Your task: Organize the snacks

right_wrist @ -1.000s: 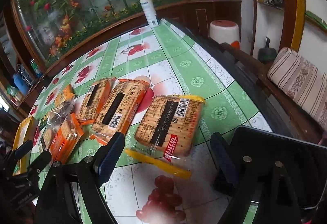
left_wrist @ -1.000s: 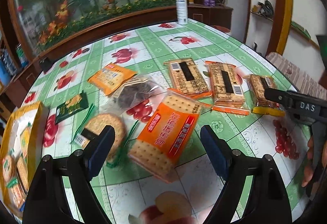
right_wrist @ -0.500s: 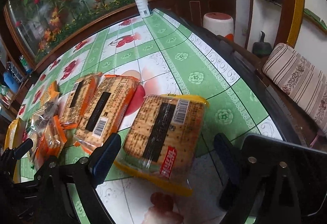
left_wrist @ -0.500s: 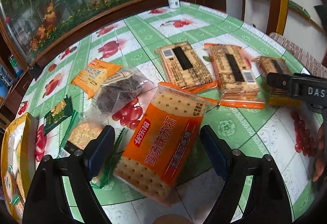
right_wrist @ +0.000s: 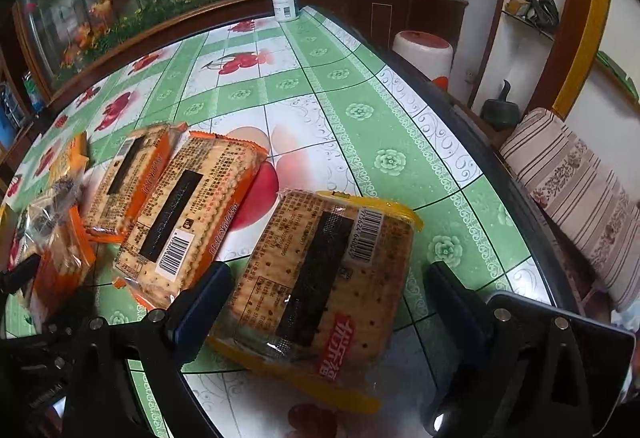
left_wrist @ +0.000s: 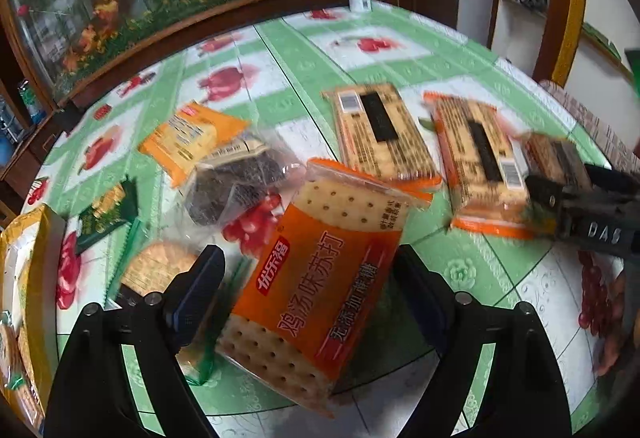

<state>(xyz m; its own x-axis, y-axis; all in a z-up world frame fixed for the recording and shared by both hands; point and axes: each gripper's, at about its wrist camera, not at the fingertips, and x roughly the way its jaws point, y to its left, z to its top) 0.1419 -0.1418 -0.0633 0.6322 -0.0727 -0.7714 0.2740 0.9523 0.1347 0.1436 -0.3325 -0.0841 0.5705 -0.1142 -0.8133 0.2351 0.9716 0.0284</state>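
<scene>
Both grippers have closed in on snacks lying on the table [right_wrist: 328,86]. The left gripper [left_wrist: 308,286] now straddles the orange pack [left_wrist: 320,278], jaws released. The right gripper [right_wrist: 328,302], jaws opening, straddles the yellow pack [right_wrist: 328,278]. Both grasps look imminent.

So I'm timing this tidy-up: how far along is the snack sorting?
Early. A few packs sit in the yellow box. Both grippers straddle packs ungripped: left gripper around the orange cracker pack, opening right gripper around the yellow-edged pack. Several others remain loose on the table.
</scene>
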